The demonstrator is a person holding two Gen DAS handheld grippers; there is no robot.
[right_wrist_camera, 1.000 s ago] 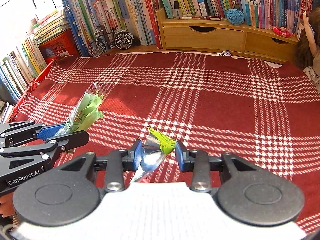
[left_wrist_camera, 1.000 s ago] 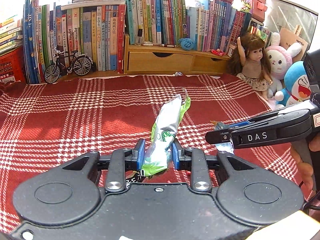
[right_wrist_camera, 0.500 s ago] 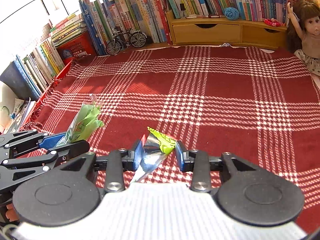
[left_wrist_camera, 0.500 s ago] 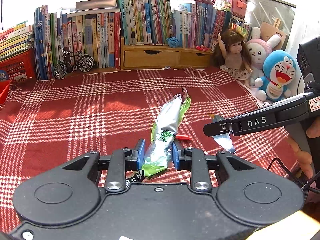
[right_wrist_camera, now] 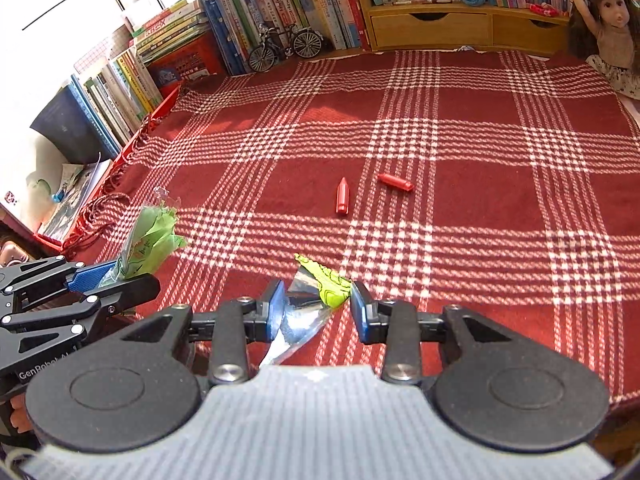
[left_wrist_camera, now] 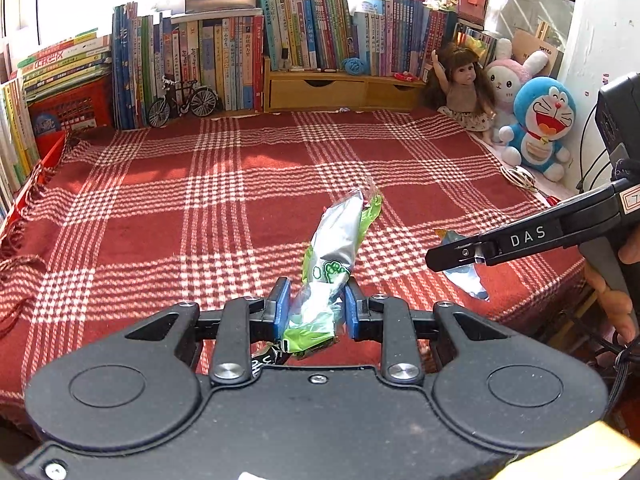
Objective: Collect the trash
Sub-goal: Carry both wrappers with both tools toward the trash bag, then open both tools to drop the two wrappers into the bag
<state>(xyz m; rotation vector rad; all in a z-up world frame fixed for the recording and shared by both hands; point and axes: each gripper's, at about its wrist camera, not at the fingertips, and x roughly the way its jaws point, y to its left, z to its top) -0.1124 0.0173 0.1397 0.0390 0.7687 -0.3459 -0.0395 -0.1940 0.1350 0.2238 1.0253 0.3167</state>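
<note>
My left gripper point(left_wrist_camera: 314, 308) is shut on a long silver-and-green snack wrapper point(left_wrist_camera: 336, 248) that sticks up forward over the red plaid blanket point(left_wrist_camera: 224, 216). In the right wrist view the same wrapper point(right_wrist_camera: 148, 240) shows at the left, in the left gripper point(right_wrist_camera: 132, 276). A crumpled silver wrapper with a yellow-green end point(right_wrist_camera: 320, 292) sits between the blue pads of my right gripper point(right_wrist_camera: 318, 308), which is shut on it. From the left wrist view the right gripper point(left_wrist_camera: 436, 258) reaches in from the right with that silver scrap point(left_wrist_camera: 464, 278) hanging from it, a hand behind it.
Two red crayons point(right_wrist_camera: 342, 196) point(right_wrist_camera: 396, 182) lie mid-blanket. Rows of books point(left_wrist_camera: 224, 60), a wooden drawer shelf point(left_wrist_camera: 320, 90) and a toy bicycle point(left_wrist_camera: 182, 98) line the back. A doll point(left_wrist_camera: 460, 84) and plush toys point(left_wrist_camera: 540, 120) sit at the right edge; cables hang there.
Both grippers have pulled back and up from the blanket with their wrappers still held. More of the blanket shows, and the two crayons have come into the right wrist view.
</note>
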